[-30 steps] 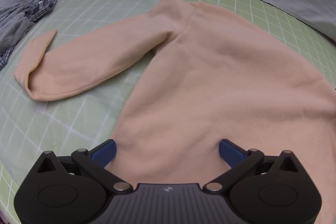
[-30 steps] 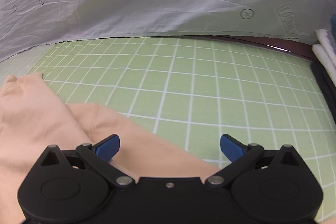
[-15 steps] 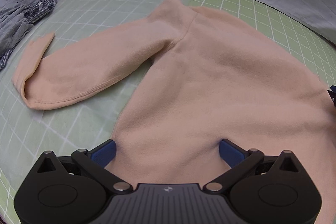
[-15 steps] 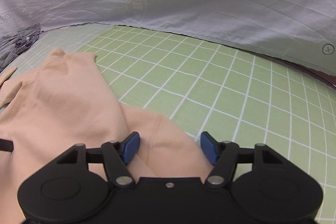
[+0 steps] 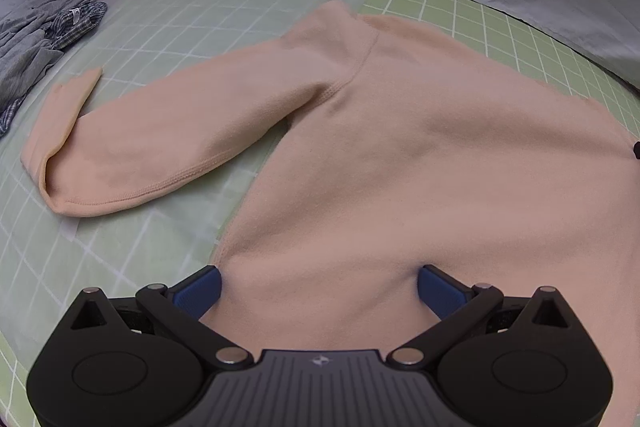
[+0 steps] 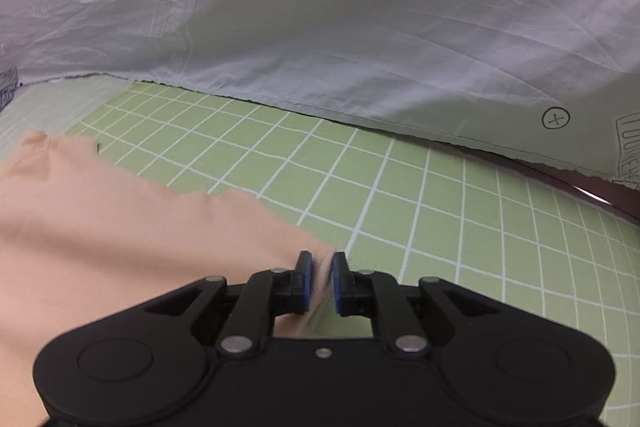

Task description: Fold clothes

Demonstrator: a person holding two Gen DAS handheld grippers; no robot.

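On the green grid mat (image 5: 500,23) a peach sweater (image 5: 420,155) is lying spread flat, one sleeve (image 5: 168,143) stretching out to the side with its cuff turned back. Over the near hem my left gripper (image 5: 318,287) is hovering with its jaws standing wide apart, the blue pads (image 5: 198,289) flanking a broad stretch of the cloth and not pinching it; whether the tips are touching the fabric I cannot tell. At the sweater's other side my right gripper (image 6: 319,281) is closing, its jaws nearly together, and a thin edge of the sweater (image 6: 120,239) is sitting between the pads (image 6: 305,279), which are already pressing on it. Behind the mat a grey sheet (image 6: 360,27) printed with carrots is hanging, and at the far left corner a grey and checked heap of clothes (image 5: 44,35) is resting on the mat's edge.
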